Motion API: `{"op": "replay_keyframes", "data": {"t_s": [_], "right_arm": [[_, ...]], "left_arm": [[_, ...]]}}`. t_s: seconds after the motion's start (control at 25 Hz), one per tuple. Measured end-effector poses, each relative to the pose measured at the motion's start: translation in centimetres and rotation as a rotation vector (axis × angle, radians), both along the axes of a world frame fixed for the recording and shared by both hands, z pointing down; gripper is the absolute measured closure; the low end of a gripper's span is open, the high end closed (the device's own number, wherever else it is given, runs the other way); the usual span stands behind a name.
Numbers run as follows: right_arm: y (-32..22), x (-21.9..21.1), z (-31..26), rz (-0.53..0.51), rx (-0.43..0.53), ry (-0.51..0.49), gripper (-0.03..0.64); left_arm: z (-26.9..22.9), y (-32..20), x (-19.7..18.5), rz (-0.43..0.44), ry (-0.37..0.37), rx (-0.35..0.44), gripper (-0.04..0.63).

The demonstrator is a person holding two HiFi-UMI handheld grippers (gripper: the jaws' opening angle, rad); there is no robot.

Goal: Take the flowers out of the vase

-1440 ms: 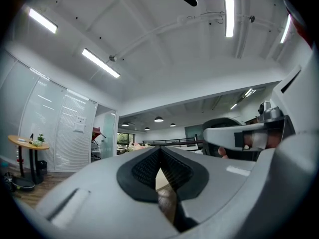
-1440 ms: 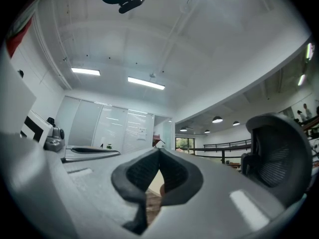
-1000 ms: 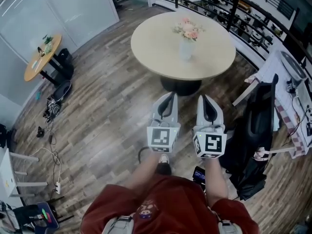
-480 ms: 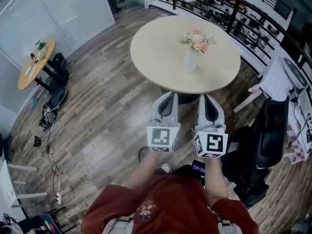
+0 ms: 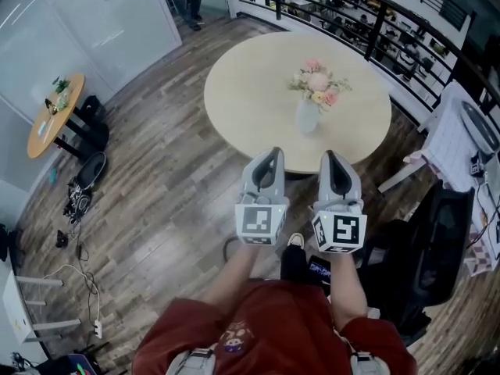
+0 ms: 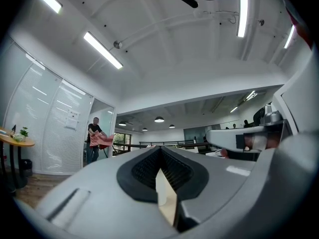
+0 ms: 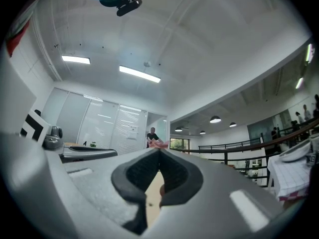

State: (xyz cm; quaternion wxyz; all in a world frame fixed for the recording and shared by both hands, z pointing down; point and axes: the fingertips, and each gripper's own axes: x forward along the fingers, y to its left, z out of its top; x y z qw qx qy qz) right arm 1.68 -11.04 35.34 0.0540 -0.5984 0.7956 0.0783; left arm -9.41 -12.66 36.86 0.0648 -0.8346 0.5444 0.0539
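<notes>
A white vase [image 5: 306, 116] with pink and peach flowers [image 5: 317, 83] stands right of centre on a round beige table [image 5: 242, 92] in the head view. My left gripper [image 5: 271, 155] and right gripper [image 5: 330, 156] are held side by side, level, with their tips at the table's near edge, well short of the vase. Both are shut with nothing between the pads. In the left gripper view my left gripper [image 6: 160, 148] shows its tips meeting; so does my right gripper [image 7: 159, 151] in the right gripper view. Neither gripper view shows the vase.
A black railing [image 5: 367, 22] runs behind the table. A black chair [image 5: 437, 233] and a white cloth-covered table [image 5: 469, 139] stand at the right. A small round side table [image 5: 53, 112] and cables [image 5: 78, 198] are at the left. A person [image 6: 94, 139] stands by the far doorway.
I have walked toward the round table: it and the vase have come closer, and both grippers' tips now reach its near edge. The jaws stayed shut.
</notes>
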Motion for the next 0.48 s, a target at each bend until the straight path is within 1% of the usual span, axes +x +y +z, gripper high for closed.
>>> {"op": "replay_keyframes", "data": {"t_s": [0.48], "right_arm": [[-11.6,6.1,-1.6,0.000,0.006,-0.019,0.615]], "left_arm": [[-1.8,-11.7,6.7,0.012,-0.015,0.006,0.591]]}}
